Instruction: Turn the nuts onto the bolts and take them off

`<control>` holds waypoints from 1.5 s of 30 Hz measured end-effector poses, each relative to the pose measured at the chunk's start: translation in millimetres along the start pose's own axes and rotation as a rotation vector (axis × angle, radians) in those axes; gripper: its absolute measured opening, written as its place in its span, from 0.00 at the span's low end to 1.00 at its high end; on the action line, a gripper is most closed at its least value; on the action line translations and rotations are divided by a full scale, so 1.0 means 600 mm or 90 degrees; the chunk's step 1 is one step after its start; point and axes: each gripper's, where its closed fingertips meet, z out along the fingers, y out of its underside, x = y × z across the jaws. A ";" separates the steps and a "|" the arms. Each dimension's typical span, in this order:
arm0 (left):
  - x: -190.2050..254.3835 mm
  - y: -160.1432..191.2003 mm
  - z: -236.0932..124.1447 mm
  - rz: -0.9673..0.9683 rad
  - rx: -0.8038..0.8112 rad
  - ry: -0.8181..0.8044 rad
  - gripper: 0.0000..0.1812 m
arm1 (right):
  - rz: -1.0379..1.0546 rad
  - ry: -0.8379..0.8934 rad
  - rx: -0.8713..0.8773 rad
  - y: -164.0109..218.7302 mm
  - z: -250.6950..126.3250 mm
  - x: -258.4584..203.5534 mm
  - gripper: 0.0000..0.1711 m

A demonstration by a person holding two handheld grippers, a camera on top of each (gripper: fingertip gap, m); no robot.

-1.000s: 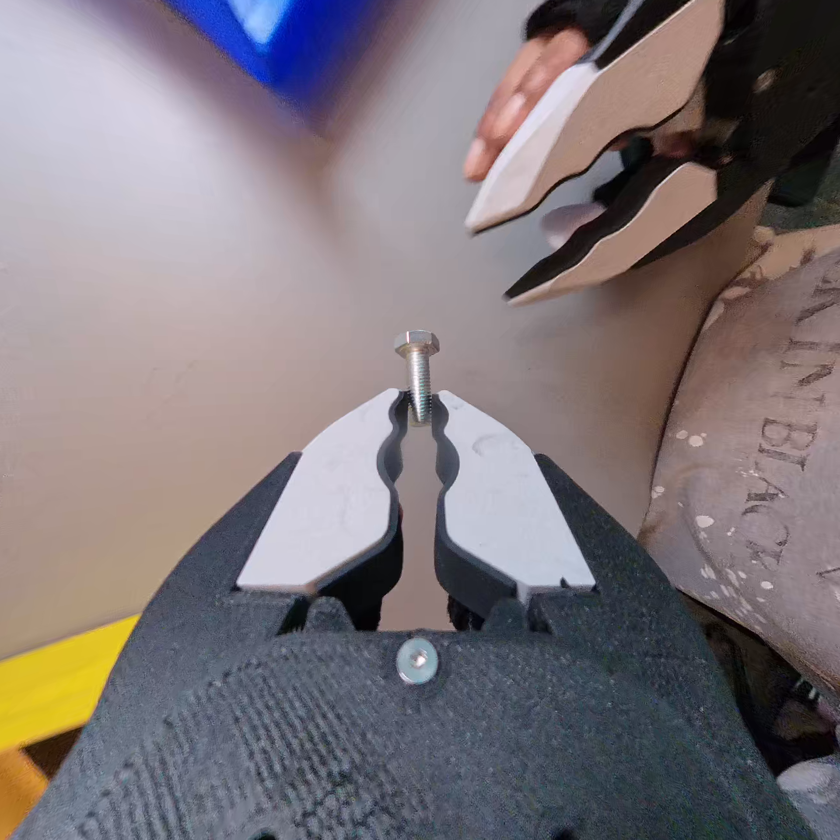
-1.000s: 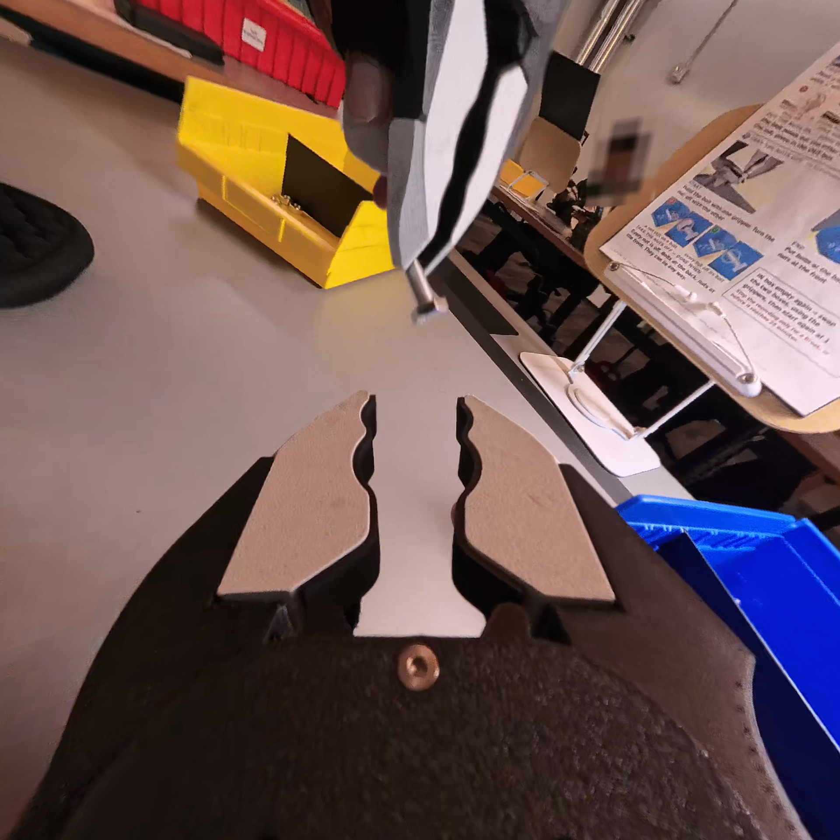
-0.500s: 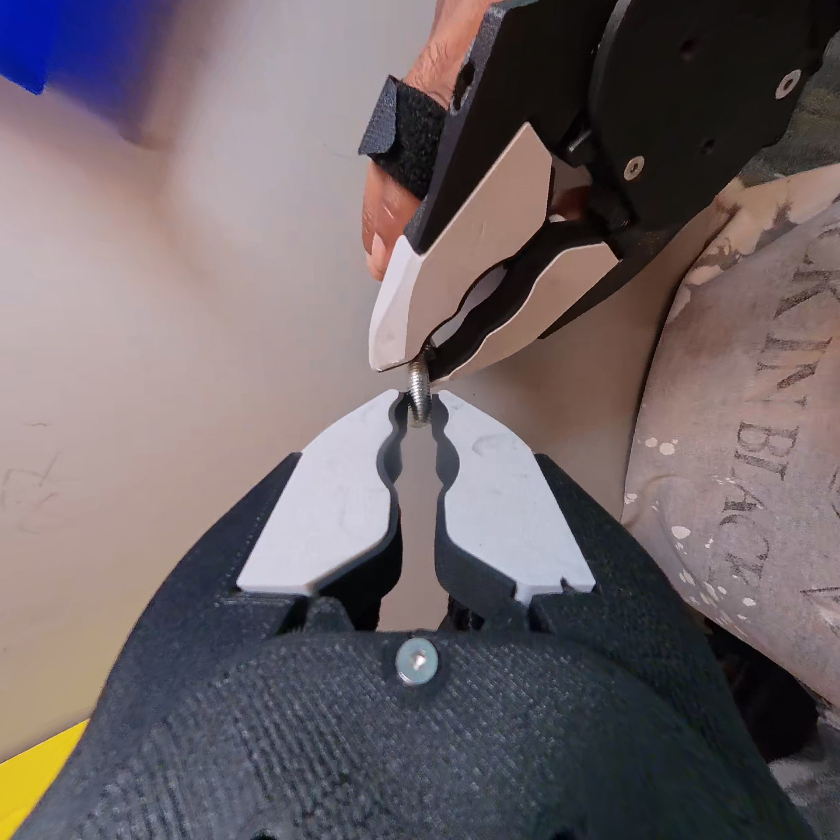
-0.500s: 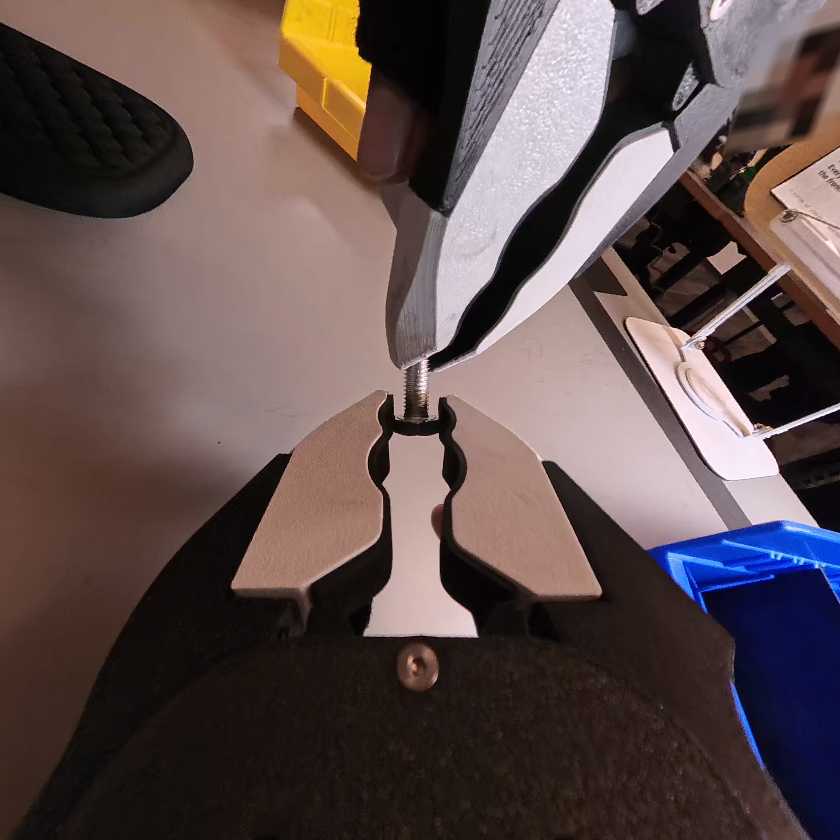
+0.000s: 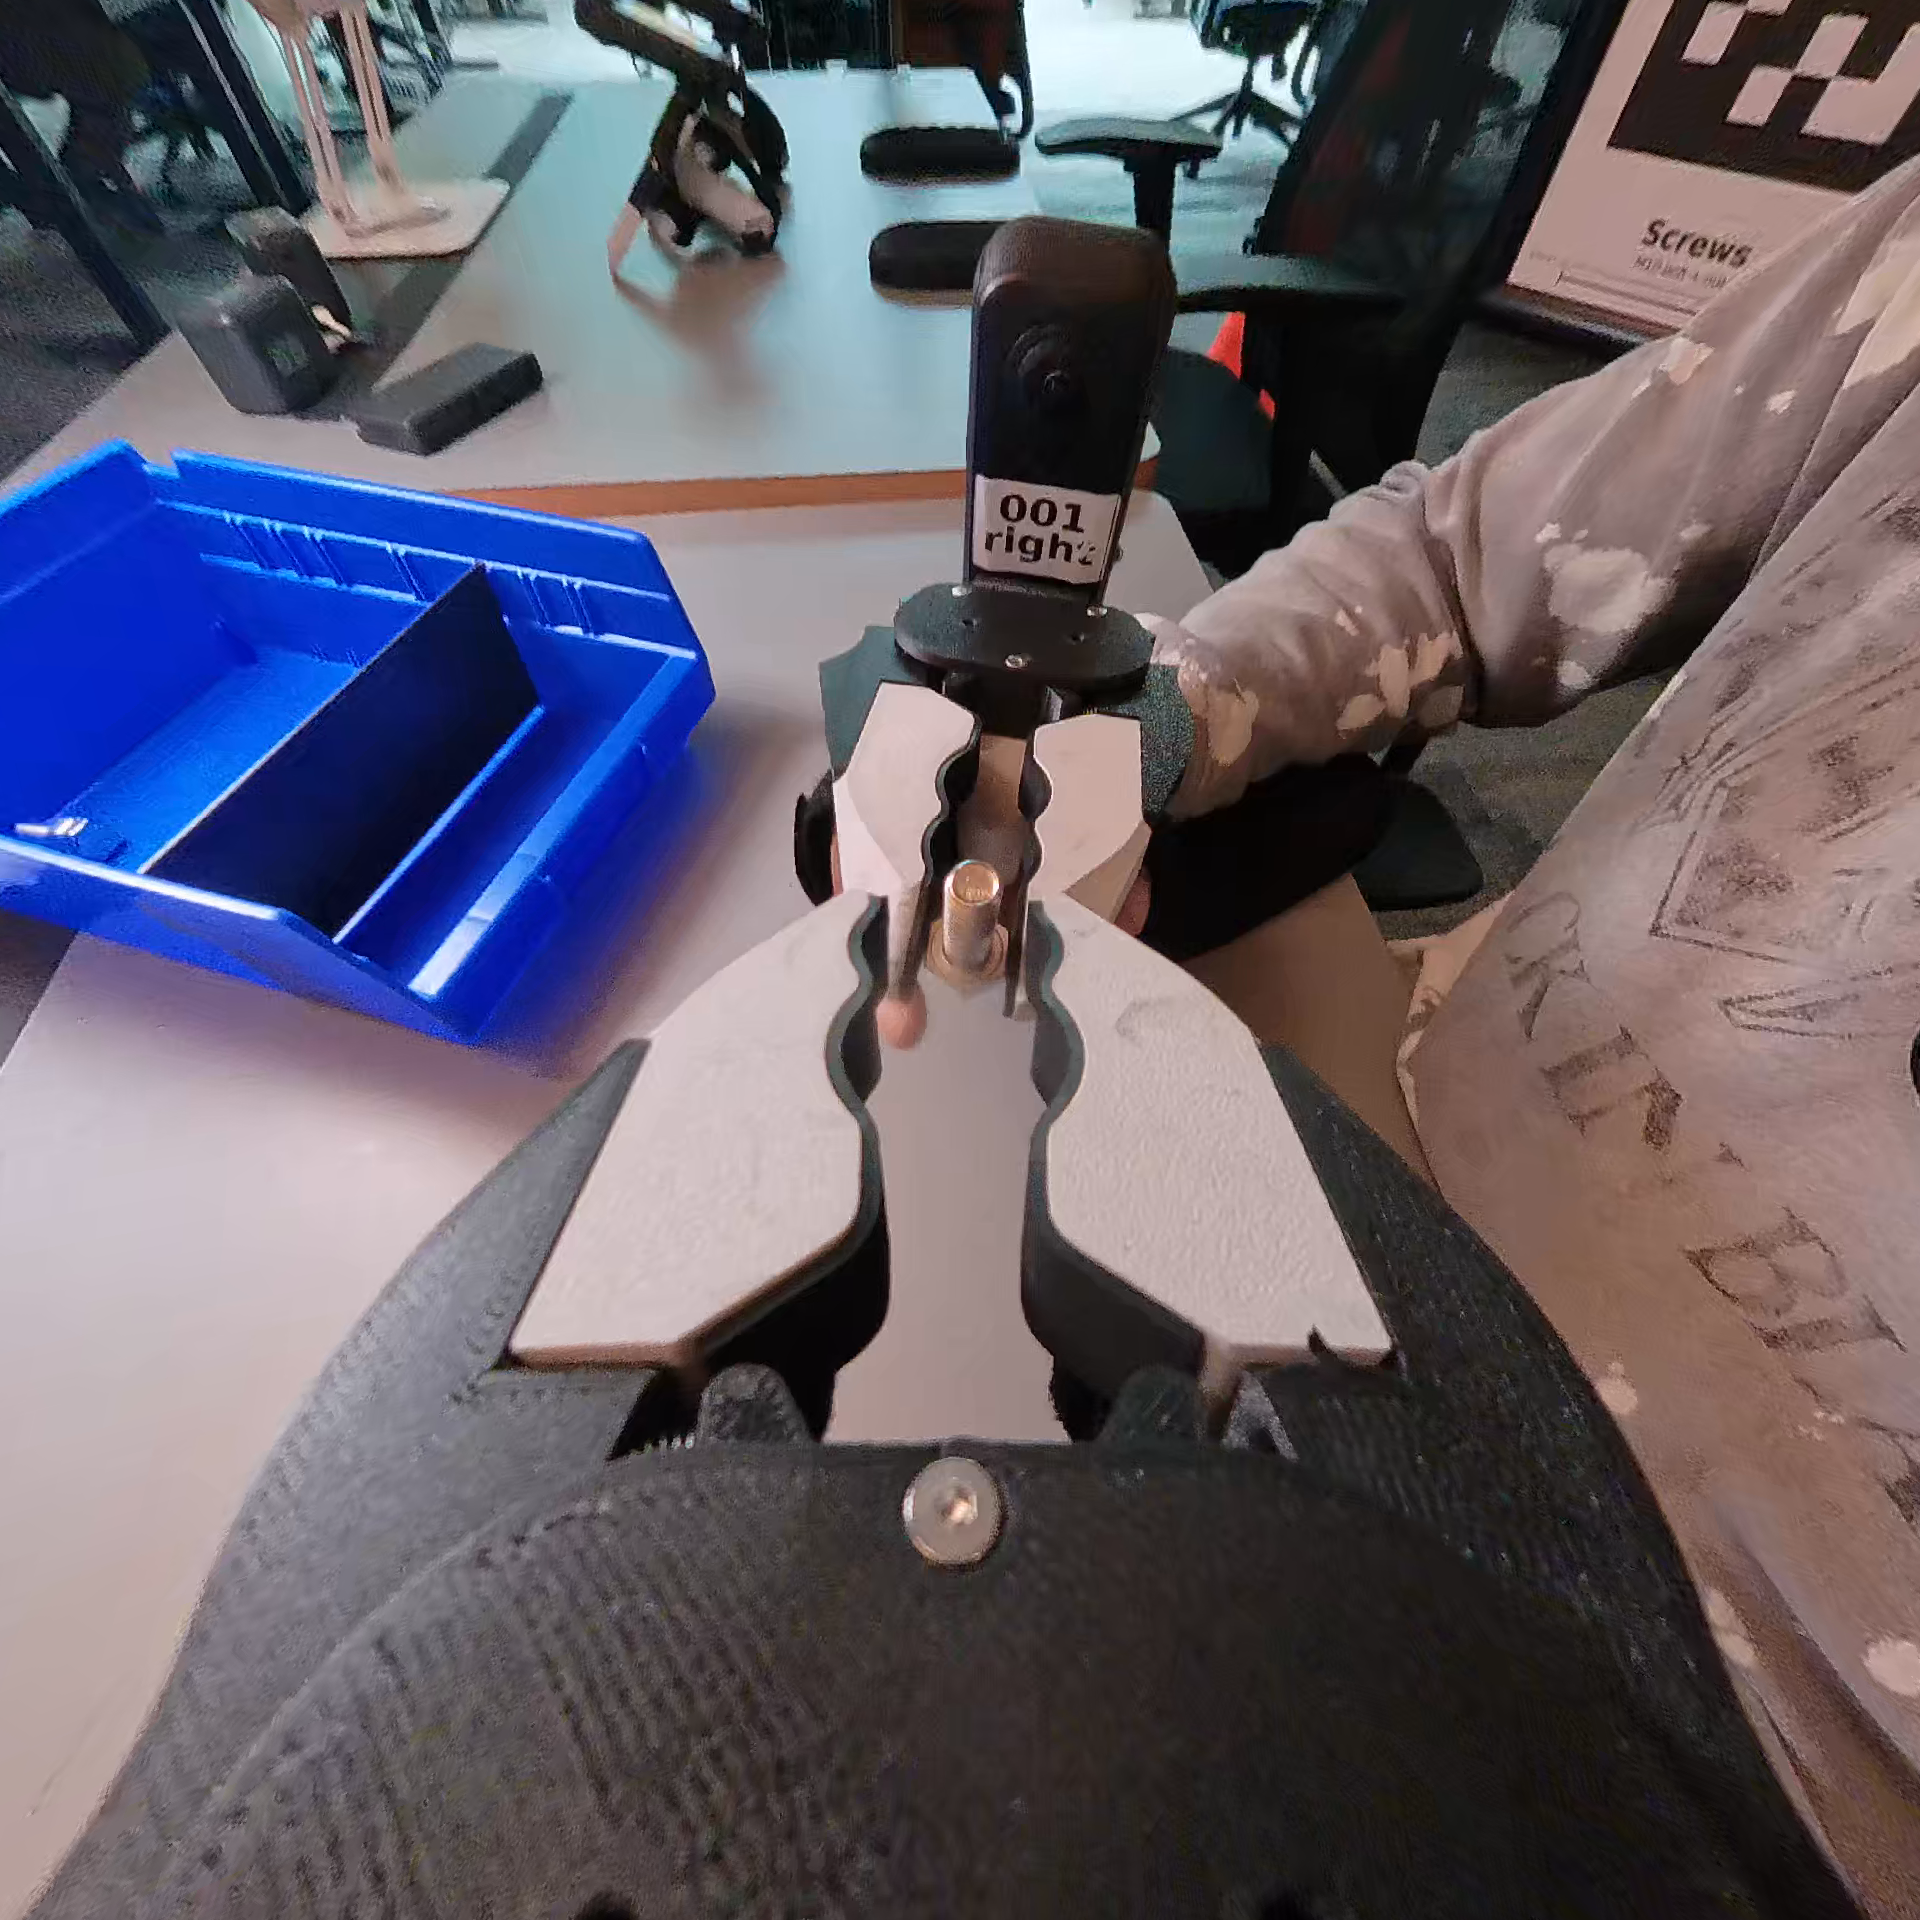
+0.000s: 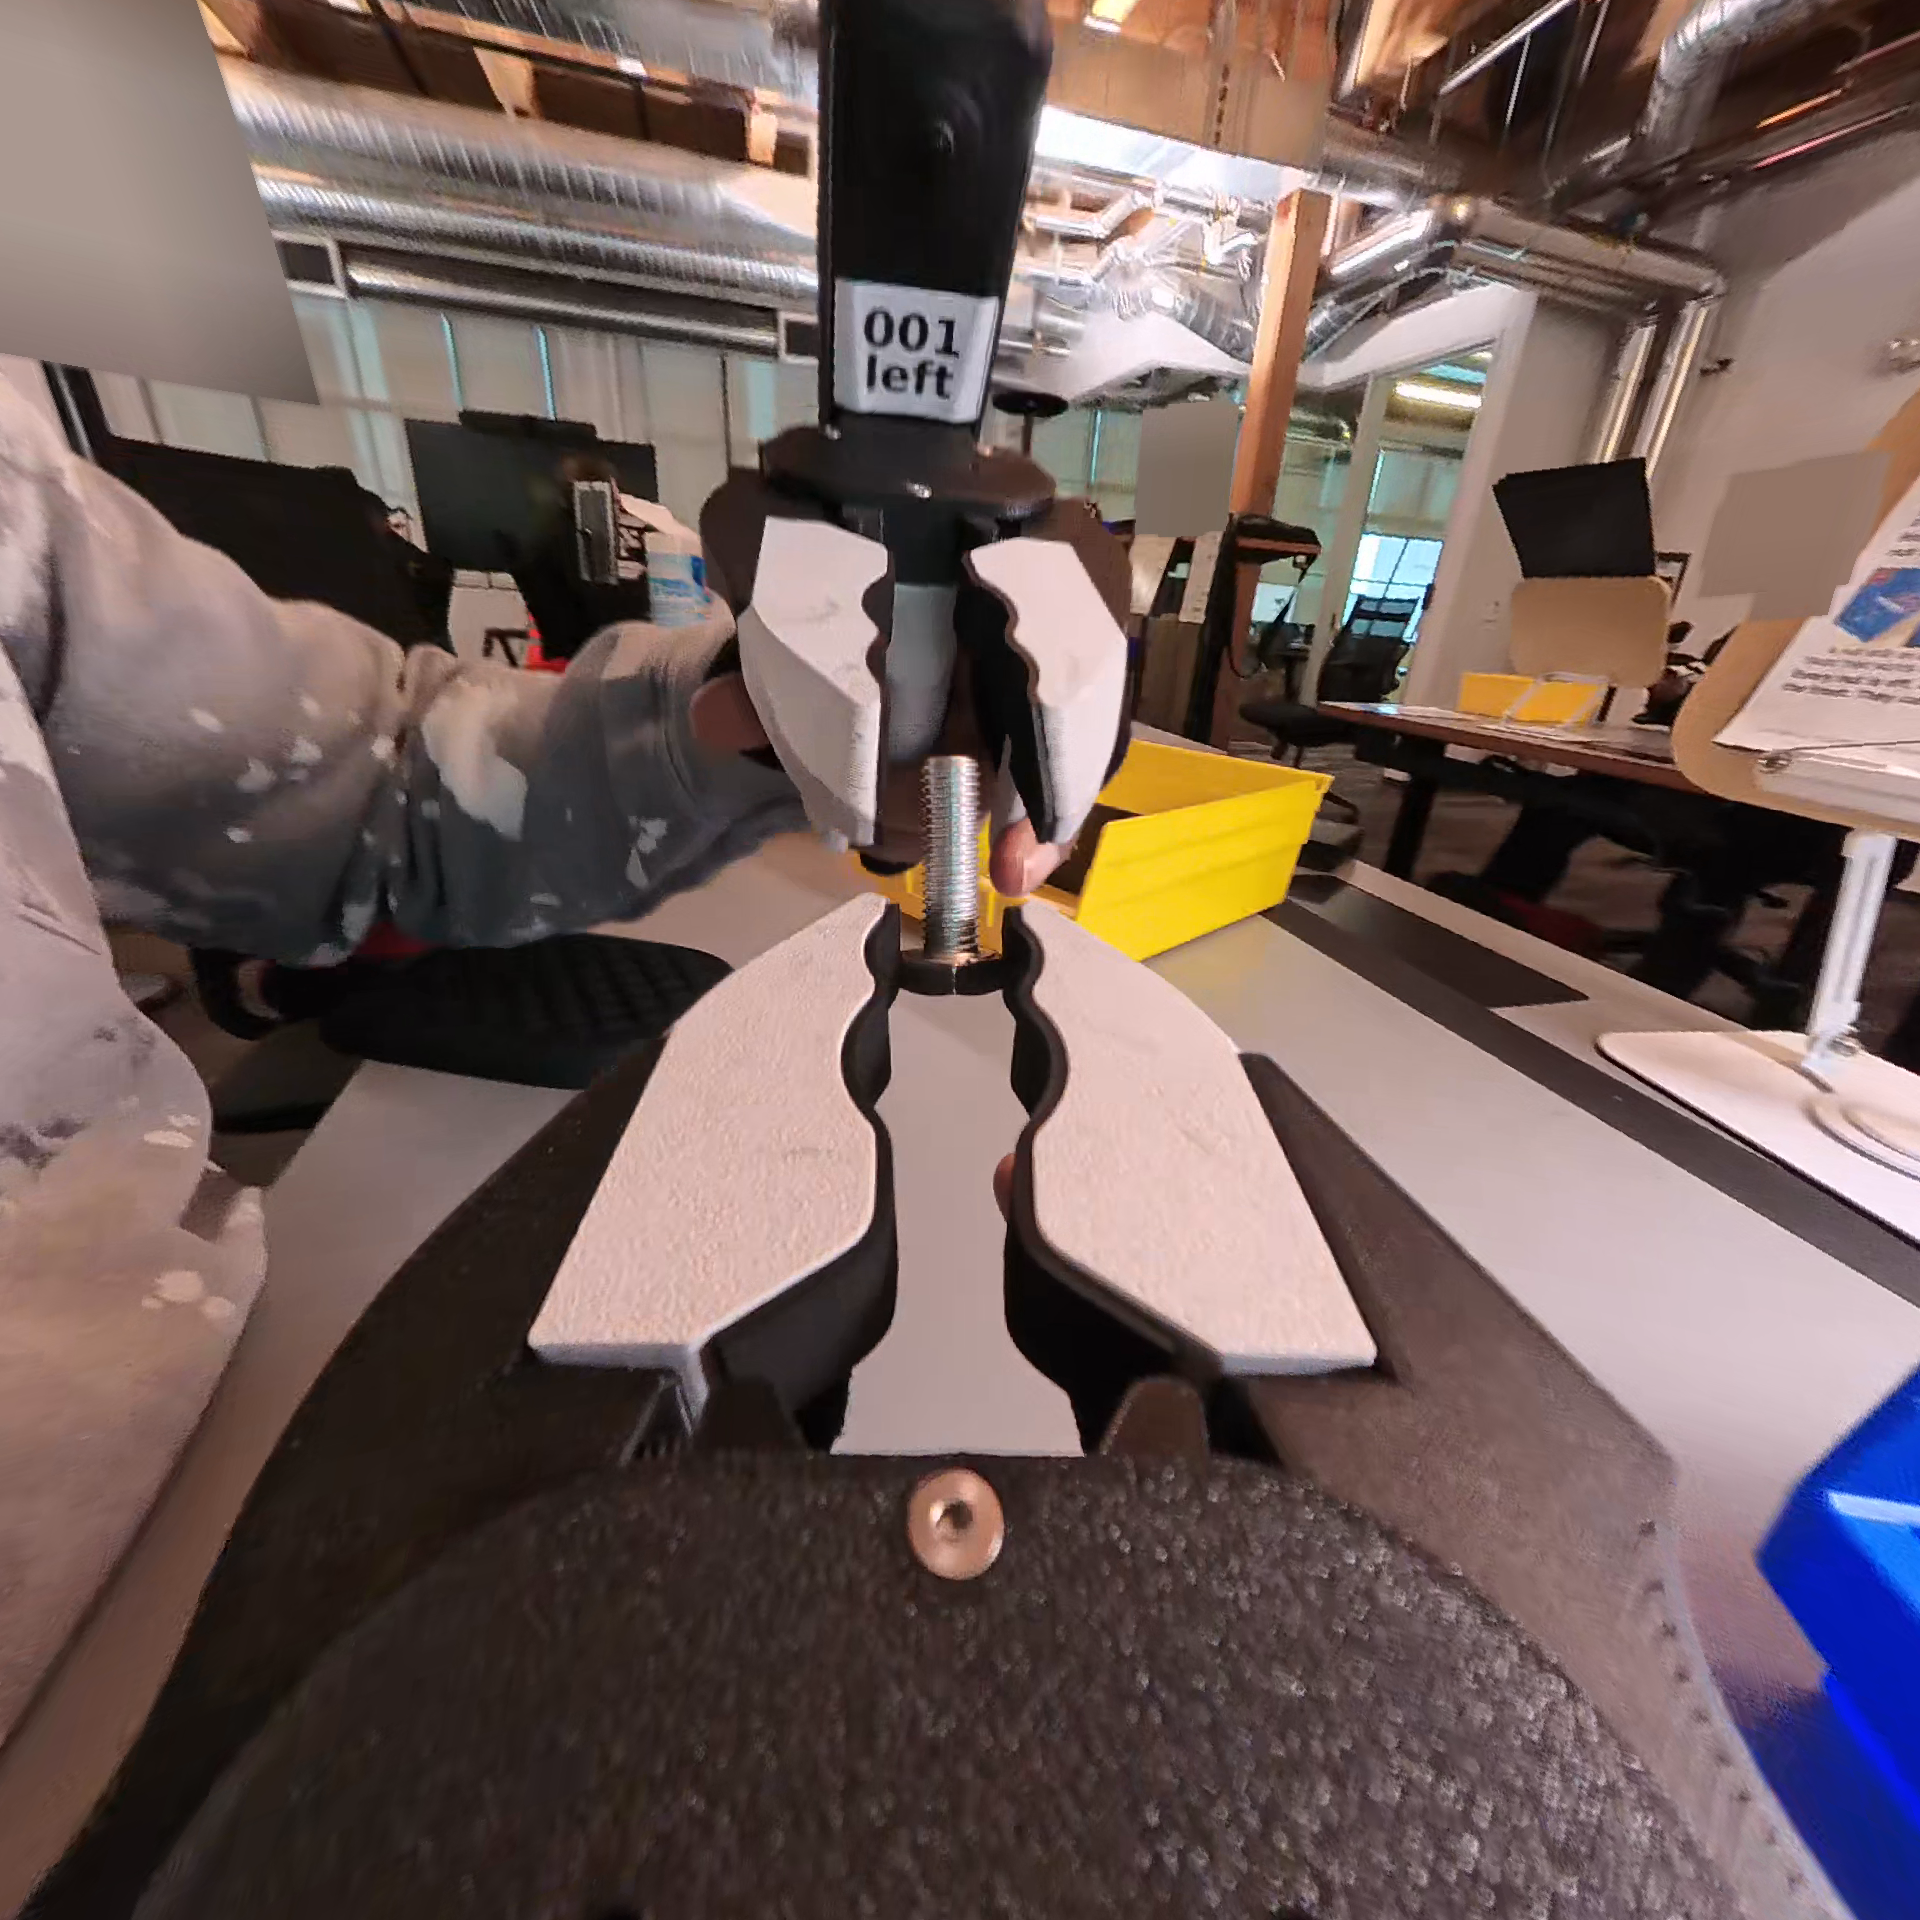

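Bolt (image 6: pixel 951 852) sits dead center in both views, so going left to right around it. In the left wrist view, a blue bin (image 5: pixel 582 665) with a dark divider sits on the grey table (image 5: pixel 260 1195) off to the left, with a small metal piece in its near left corner.

In the middle, the left gripper (image 5: pixel 961 925) is let go: its fingers are spread wide, with the bolt's threaded end in the gap between the tips and not touching either one as far as I can see. The bolt points straight at that camera, so you mostly see the flat end of the shank.

The right wrist view is clearer. The right gripper (image 6: pixel 951 940) is clamped on the bolt's hex head, right at its fingertips. The shank stands upright from there, reaching up between the open fingers of the other gripper facing it.

Behind and right of the bolt there's a yellow bin (image 6: pixel 1226 831) on the table. A paint-spattered grey sleeve (image 5: pixel 1455 623) comes in from the right in the left wrist view.

Can't make out a nut on the threads.
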 end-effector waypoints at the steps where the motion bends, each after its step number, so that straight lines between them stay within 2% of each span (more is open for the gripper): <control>1: 0.001 -0.001 0.000 0.002 0.018 -0.002 0.12 | 0.003 -0.005 0.002 0.000 0.002 -0.003 0.11; 3: 0.008 -0.003 -0.002 0.000 0.045 0.011 0.06 | 0.005 -0.008 -0.003 0.004 0.006 -0.006 0.11; 11: 0.001 0.019 -0.003 0.005 -0.001 0.010 0.06 | 0.015 -0.008 -0.050 0.027 0.012 -0.004 0.11; 15: -0.002 0.021 -0.007 0.005 -0.016 0.011 0.06 | 0.022 -0.010 -0.109 0.056 0.012 -0.001 0.16; 21: 0.001 0.034 0.001 -0.004 -0.029 0.024 0.06 | 0.015 -0.019 -0.125 0.063 0.018 -0.008 0.15; 24: 0.003 0.038 0.005 -0.006 -0.033 0.027 0.06 | 0.015 -0.023 -0.127 0.065 0.018 -0.011 0.11; 37: 0.004 0.023 0.003 0.003 0.001 0.016 0.08 | 0.019 -0.022 -0.108 0.055 0.016 -0.011 0.11; 39: -0.001 0.010 -0.014 -0.002 0.028 0.004 0.15 | 0.018 -0.017 -0.102 0.051 0.013 -0.007 0.11; 41: -0.023 -0.007 -0.048 -0.005 0.056 -0.044 0.18 | 0.020 -0.009 -0.089 0.044 0.008 -0.003 0.11; 45: -0.098 -0.024 -0.171 -0.033 0.092 -0.204 0.18 | 0.016 0.014 -0.063 0.023 -0.005 0.010 0.11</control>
